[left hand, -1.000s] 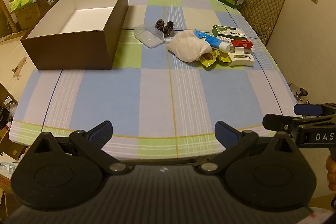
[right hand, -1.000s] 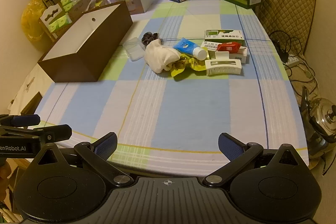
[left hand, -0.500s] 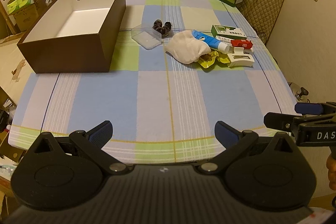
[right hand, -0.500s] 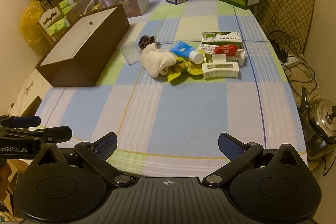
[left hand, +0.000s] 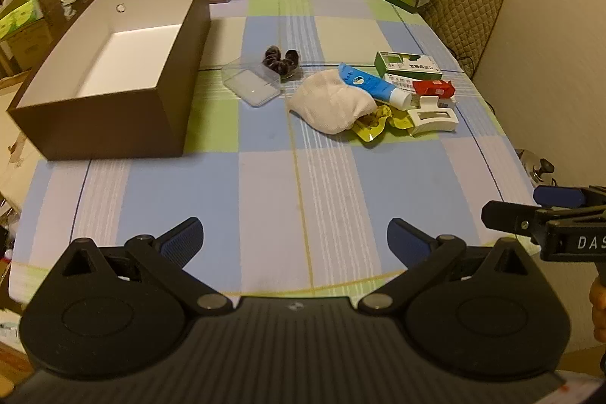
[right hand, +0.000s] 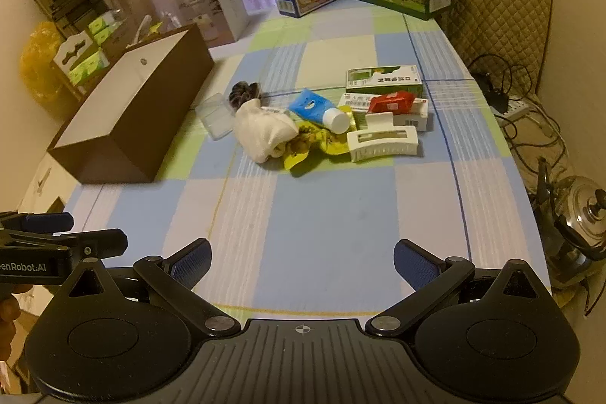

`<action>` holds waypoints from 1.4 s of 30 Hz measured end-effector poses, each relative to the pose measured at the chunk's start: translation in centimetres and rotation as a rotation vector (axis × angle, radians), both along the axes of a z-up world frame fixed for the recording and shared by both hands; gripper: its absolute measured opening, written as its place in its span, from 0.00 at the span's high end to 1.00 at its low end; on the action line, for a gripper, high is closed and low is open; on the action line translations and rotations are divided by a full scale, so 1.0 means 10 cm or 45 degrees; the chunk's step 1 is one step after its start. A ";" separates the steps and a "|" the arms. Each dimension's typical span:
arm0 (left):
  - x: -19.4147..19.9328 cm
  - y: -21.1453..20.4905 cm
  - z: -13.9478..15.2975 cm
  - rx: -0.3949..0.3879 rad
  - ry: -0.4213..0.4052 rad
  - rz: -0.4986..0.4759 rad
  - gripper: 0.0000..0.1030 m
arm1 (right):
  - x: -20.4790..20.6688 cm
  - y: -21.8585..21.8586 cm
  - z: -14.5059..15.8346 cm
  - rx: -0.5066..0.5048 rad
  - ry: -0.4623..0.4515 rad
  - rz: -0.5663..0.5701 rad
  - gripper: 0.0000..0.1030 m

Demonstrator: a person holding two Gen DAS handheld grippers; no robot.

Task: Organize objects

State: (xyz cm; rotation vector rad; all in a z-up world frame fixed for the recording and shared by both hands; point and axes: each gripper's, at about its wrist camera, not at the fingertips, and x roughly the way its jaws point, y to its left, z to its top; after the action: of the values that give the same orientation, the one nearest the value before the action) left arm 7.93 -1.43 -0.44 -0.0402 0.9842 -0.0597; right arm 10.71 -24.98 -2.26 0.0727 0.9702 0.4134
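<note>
A: Both grippers sit low in frame at the near edge of the table. The left gripper (left hand: pixel 294 241) has its jaws spread wide with nothing between them, and the right gripper (right hand: pixel 302 262) is just as released and empty.

B: So nothing has been picked up yet. Where's the clutter?

A: Centre-right of the left view: a white cloth bundle (left hand: pixel 333 105), a blue tube (left hand: pixel 373 86) touching it, a yellow wrapper (left hand: pixel 373 127) tucked under the cloth's edge, and a white hair claw (left hand: pixel 431 118) beside that. Behind them are a green carton (left hand: pixel 407 63) and a red packet (left hand: pixel 433 88). A clear plastic lid (left hand: pixel 252 86) and a dark scrunchie (left hand: pixel 281 60) lie nearer the box.

B: And the box?

A: The brown box (left hand: pixel 113 124), upper left, is open and looks empty.

B: I'd call this the approach stage.

A: Agreed. The next move likely calls for reaching forward over the checked tablecloth (left hand: pixel 265 192), closing on one item without dragging its neighbours, then carrying it left into the box.
</note>
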 end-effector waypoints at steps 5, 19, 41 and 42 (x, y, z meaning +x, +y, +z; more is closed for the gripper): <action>0.17 0.01 -0.02 0.000 0.009 -0.028 0.01 | 0.09 0.03 -0.02 0.001 0.009 -0.021 0.02; 0.59 0.08 -0.14 -0.009 0.048 -0.112 0.01 | 0.37 0.13 -0.10 -0.009 0.039 -0.086 0.02; 1.33 -0.29 -0.56 0.071 -0.016 -0.444 0.01 | 0.72 -0.01 -0.33 -0.046 0.101 -0.305 0.02; 1.37 -0.32 -0.59 0.081 -0.028 -0.465 0.02 | 0.72 -0.03 -0.34 -0.045 0.106 -0.321 0.02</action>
State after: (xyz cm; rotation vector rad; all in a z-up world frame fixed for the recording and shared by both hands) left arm 21.59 -4.58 -6.35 0.1988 0.9616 -0.3635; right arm 17.95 -25.25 -5.67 0.1795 1.0352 0.1626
